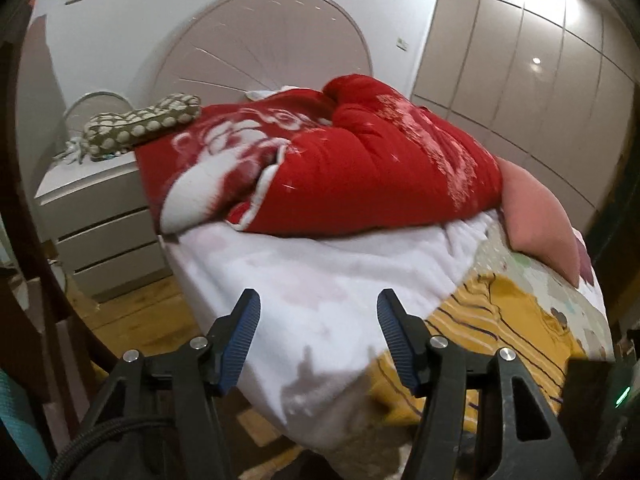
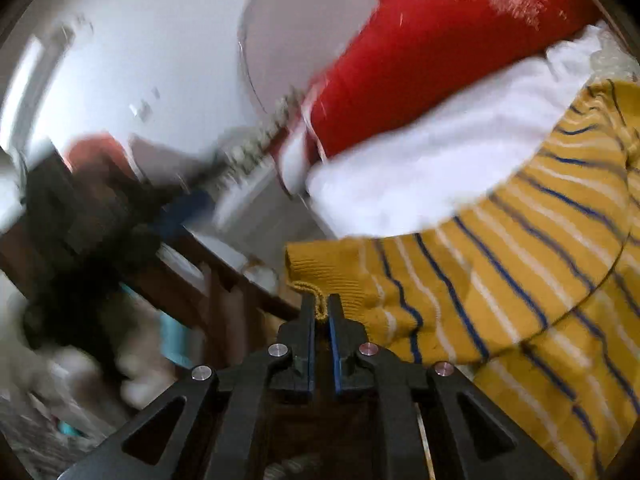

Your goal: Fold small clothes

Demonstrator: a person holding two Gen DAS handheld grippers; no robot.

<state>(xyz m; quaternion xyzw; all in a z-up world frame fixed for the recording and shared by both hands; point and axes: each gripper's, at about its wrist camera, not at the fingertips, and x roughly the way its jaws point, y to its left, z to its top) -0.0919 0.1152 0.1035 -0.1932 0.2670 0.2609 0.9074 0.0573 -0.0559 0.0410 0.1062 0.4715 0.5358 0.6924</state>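
A small mustard-yellow sweater (image 1: 516,320) with blue and white stripes lies on the near right part of the bed. My left gripper (image 1: 318,300) hangs open over the bed's near corner, left of the sweater, with nothing between its fingers. In the right wrist view the sweater (image 2: 520,272) fills the right side, and my right gripper (image 2: 321,310) is shut on a yellow ribbed edge of it, at a corner beside the plain band. The view is blurred by motion.
A white sheet (image 1: 304,280) covers the bed. A bulky red and white quilt (image 1: 340,160) is piled at the far end, with a pink pillow (image 1: 536,216) to its right. A white drawer unit (image 1: 92,216) stands left of the bed; wardrobe doors (image 1: 540,72) line the right wall.
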